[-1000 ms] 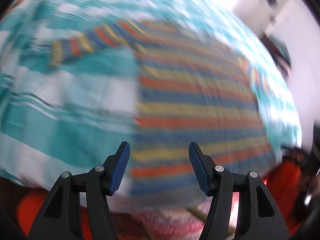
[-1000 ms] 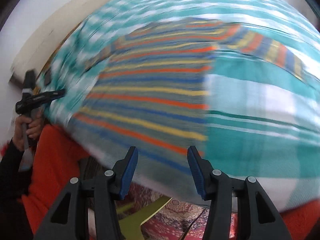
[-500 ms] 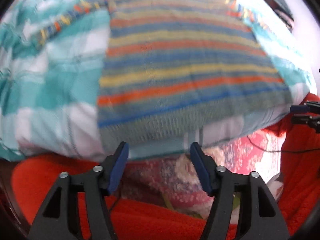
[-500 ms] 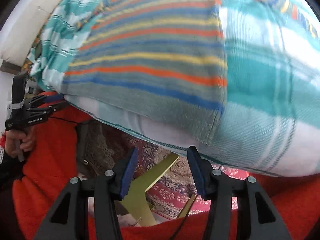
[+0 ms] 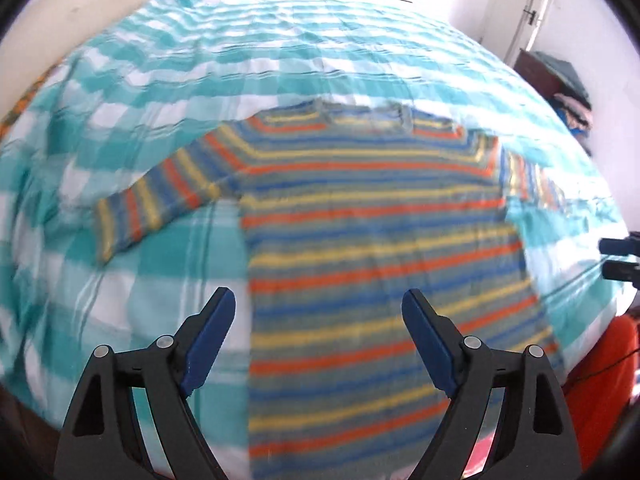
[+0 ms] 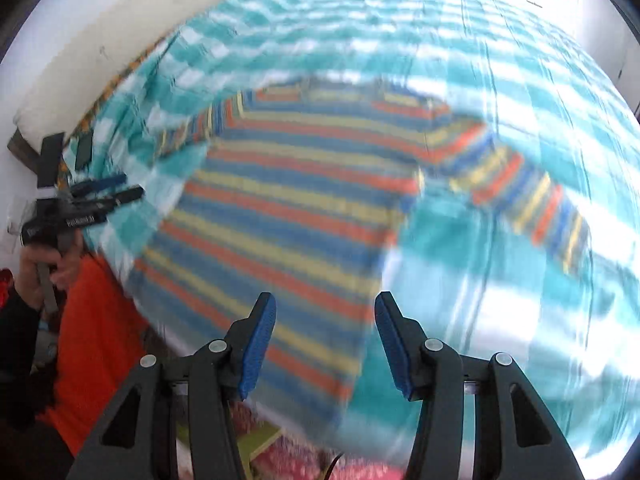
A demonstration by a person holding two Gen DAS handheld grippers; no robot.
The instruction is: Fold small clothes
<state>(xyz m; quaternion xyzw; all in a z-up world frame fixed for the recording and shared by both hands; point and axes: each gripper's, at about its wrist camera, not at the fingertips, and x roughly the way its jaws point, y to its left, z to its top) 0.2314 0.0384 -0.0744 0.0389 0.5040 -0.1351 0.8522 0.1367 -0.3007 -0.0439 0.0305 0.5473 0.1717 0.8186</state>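
Note:
A small striped sweater [image 5: 372,240] in orange, yellow, blue and grey lies flat on the bed, sleeves spread out; it also shows in the right wrist view [image 6: 292,216]. My left gripper [image 5: 318,340] is open and empty, held above the sweater's lower left part. My right gripper [image 6: 325,344] is open and empty above the sweater's lower right edge. The right gripper's tips show at the right edge of the left wrist view [image 5: 620,256]. The left gripper, held by a hand, shows at the left of the right wrist view [image 6: 80,208]. Both views are motion-blurred.
The bed is covered by a teal and white checked sheet [image 5: 160,80]. A pale headboard or cushion [image 6: 120,20] lies along the far left. An orange blanket [image 6: 96,340] and a patterned rug [image 6: 304,464] lie below the bed's near edge.
Both grippers have swung up from the bed's near edge, so the views now take in the whole sweater and the bed top. Both grippers stay open and empty.

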